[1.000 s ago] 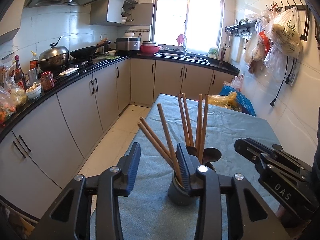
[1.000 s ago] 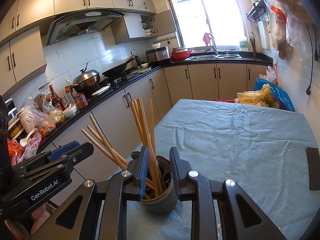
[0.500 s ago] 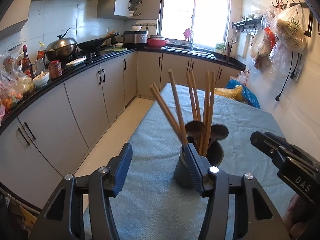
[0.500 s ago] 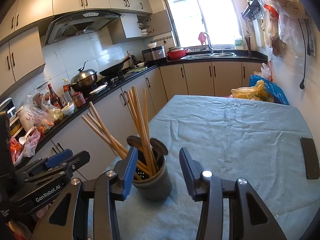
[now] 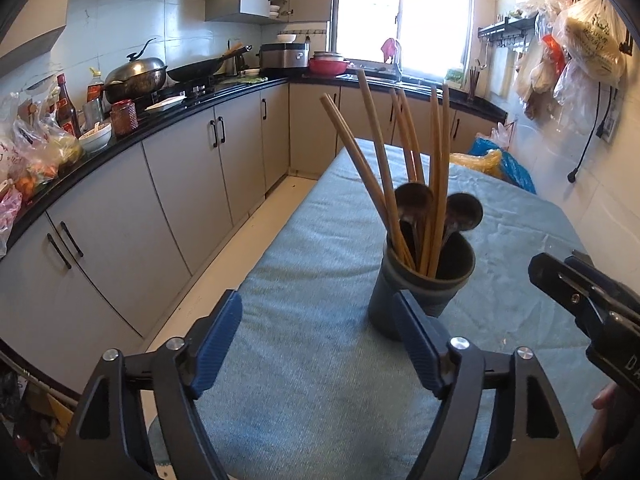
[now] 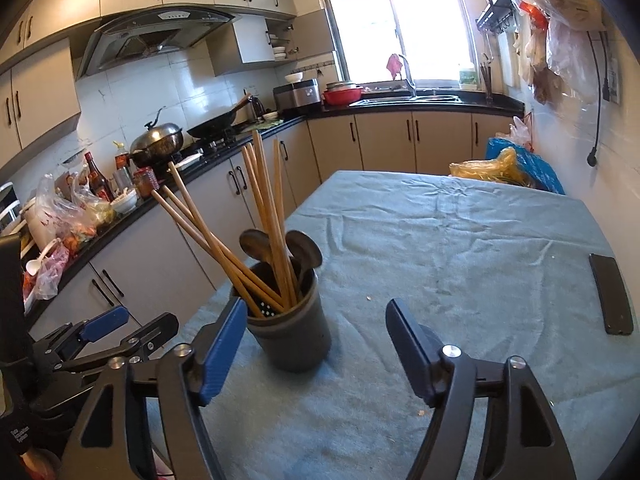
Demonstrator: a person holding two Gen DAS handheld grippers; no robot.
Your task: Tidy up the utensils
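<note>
Left gripper (image 5: 318, 338): jaws spread wide and opening at this moment. Nothing lies between the blue pads; only the cloth of the worktop (image 5: 304, 380) shows in the gap. The right-hand pad sits in front of the lower wall of the utensil holder (image 5: 420, 292) as seen from the left wrist view; whether it touches the wall cannot be told.

Right gripper (image 6: 314, 340): jaws likewise spread wide and opening. The holder stands ahead of the gap, toward its left side, just beside the left pad. No pad presses on it, and nothing is held.

Utensil holder: a dark round cup, upright on the blue-grey cloth near the worktop's left edge. It contains a bundle of wooden chopsticks (image 6: 264, 216), some upright, three leaning out to the left in the right wrist view, and two dark spoons (image 5: 438, 208) with bowls uppermost, above the rim.

Each gripper is visible at the margin of the other's view, near the holder on either side.

A dark flat phone (image 6: 610, 294) lies on the cloth at the right, well apart from the holder.
</note>
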